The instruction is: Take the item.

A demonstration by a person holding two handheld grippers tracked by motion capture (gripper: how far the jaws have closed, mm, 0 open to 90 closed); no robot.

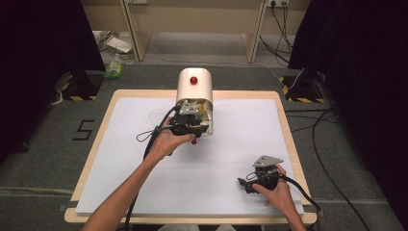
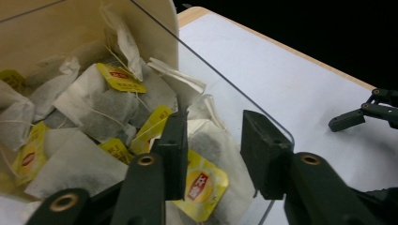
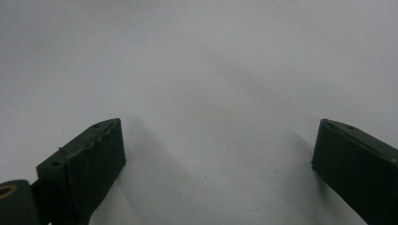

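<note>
Tea bags [image 2: 94,101] lie heaped in the cream dispenser [image 1: 194,86] on our tabletop [image 1: 231,144]; our left gripper [image 2: 211,154] hangs released above them, and our right gripper [image 3: 216,154] gapes wide, grasping nothing.

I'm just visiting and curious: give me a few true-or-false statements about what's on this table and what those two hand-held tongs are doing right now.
1. The cream container holds tea bags. True.
2. The left tongs are at the container's open front, among the tea bags. True.
3. The right tongs are clamped shut on a tea bag. False: their jaws stand wide apart over the bare white table surface, with nothing between them.
4. The knob on top of the container is blue. False: it is red.
5. The right tongs are at the near right of the table, away from the container. True.
</note>
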